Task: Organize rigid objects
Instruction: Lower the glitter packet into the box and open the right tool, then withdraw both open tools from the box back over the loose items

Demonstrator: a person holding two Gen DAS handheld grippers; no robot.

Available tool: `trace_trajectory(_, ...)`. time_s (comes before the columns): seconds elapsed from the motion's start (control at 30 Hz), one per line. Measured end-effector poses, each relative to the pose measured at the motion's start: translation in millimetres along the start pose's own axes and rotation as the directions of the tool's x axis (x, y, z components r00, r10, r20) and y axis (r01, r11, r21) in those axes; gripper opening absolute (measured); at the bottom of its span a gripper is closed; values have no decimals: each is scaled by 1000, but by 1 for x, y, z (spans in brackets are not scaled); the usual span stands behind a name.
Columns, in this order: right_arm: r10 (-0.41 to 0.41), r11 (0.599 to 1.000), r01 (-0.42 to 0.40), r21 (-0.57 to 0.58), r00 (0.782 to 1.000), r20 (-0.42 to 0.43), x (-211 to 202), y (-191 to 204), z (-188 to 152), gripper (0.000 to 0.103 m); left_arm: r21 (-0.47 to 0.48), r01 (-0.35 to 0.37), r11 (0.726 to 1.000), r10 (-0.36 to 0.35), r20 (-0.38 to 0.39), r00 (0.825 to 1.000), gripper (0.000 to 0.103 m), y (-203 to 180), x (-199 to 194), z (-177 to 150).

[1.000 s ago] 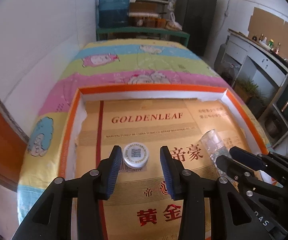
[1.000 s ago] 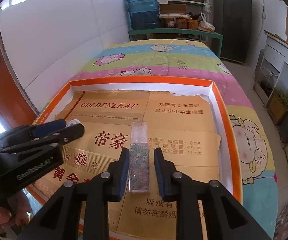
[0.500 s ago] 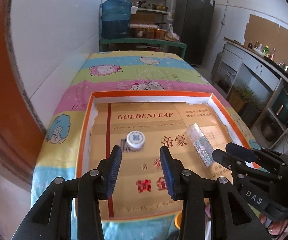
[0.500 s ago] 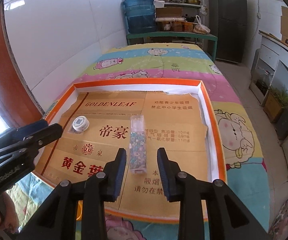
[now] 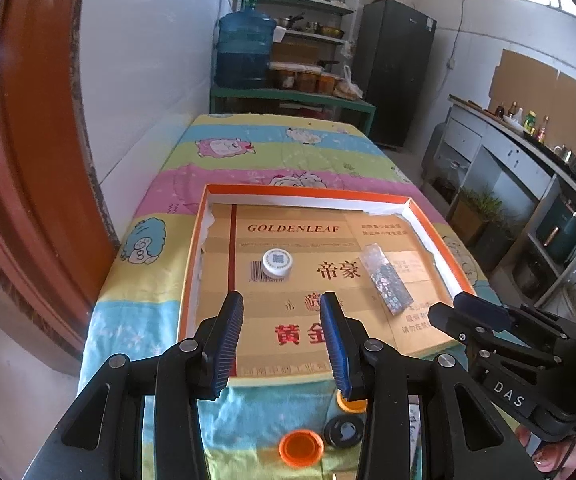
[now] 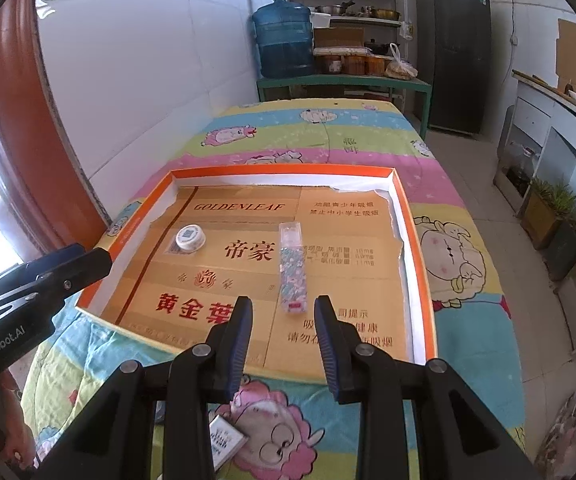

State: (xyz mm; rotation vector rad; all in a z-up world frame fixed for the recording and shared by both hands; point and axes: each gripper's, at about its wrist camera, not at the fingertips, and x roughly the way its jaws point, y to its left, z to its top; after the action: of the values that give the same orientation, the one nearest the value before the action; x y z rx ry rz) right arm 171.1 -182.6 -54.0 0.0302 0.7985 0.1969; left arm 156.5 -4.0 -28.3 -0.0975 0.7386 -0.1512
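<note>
A clear rectangular bottle of speckled chips (image 6: 292, 268) lies flat in the orange-rimmed shallow box (image 6: 415, 240), right of a round white lidded jar (image 6: 190, 237). Both the right gripper (image 6: 283, 336), its jaws just parted, and the left gripper (image 5: 281, 336) hang open and empty at the box's near edge.
</note>
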Motion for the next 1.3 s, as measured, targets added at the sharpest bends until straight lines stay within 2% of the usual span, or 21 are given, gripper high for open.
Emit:
trace_trajectory(0.53, 20, 999, -18, -36, 999, 40, -51, 24, -21, 32, -5, -2, 1000, 3, 26, 1000, 41, -1, -47, -21)
trace_trajectory(0.87, 26, 998, -24, -50, 999, 37, -73, 33, -39, 32, -7, 15, 1000, -15, 48, 999, 41, -2, -74, -38)
trace_trajectory(0.93, 27, 998, -26, -51, 999, 29, -76, 35, -45, 39, -8, 18, 1000, -17, 50, 999, 41, -1, -77, -41)
trace_trajectory(0.97, 28, 998, -26, -52, 999, 27, -78, 36, -48, 48, -9, 19, 1000, -19, 52, 998, 41, -1, -80, -45)
trace_trajectory(1.0, 27, 998, -26, -54, 999, 27, -79, 37, -51, 53, -10, 20, 1000, -19, 51, 998, 41, -1, -82, -47)
trace_trajectory(1.3, 25, 999, -25, -45, 1000, 8, -92, 39, -77, 53, -22, 18, 1000, -17, 46, 999, 41, 10, -97, -68)
